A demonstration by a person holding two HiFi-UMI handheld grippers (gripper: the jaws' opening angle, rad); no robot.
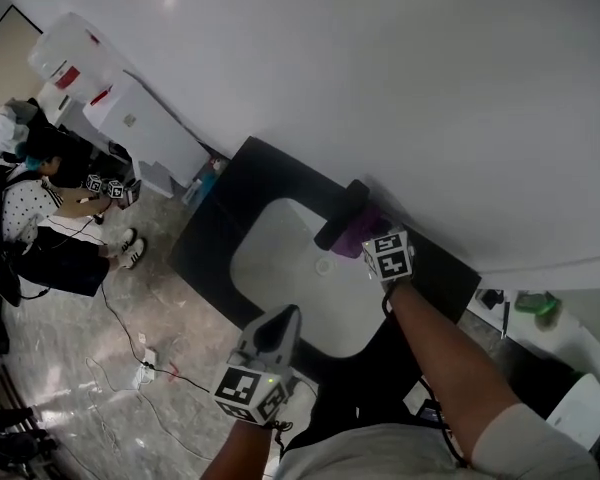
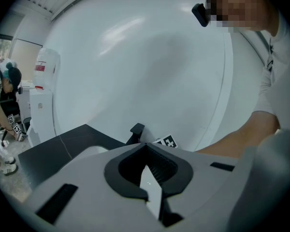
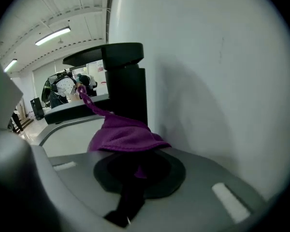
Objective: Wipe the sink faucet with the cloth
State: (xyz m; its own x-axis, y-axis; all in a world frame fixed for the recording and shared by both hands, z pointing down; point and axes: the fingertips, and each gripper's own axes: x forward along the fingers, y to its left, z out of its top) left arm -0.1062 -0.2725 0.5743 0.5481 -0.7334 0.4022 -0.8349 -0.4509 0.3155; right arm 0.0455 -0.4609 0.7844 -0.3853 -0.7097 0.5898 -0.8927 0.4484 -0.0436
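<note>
Against white wall, black faucet juts out over sink; my right gripper pinches purple cloth at its base; left gripper closed, empty.

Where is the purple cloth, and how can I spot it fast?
Find the black counter against the white wall, with a white sink set in it. At the sink's back edge stands a black faucet, and the cloth is bunched right by it, pinched in the right gripper. It is the only purple thing there.
</note>
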